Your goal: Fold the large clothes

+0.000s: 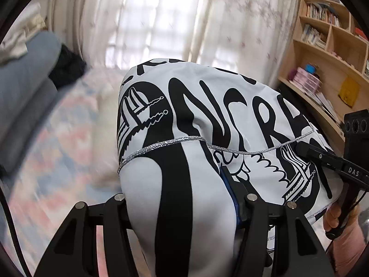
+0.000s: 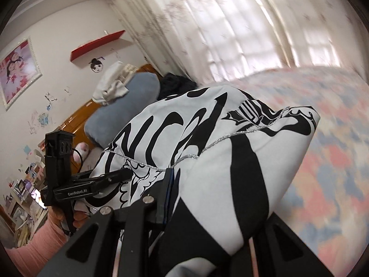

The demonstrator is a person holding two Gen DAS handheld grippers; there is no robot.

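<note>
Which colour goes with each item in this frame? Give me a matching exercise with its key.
Items:
1. garment
2. pillow
3. wall shelf
4. bookcase

Colours:
A. red
B. pale wood
C. white with black lettering
D. grey-blue

Pairs: 1-C, 2-D, 3-A, 4-B. The garment is clamped in both the left hand-held gripper and the right hand-held gripper.
</note>
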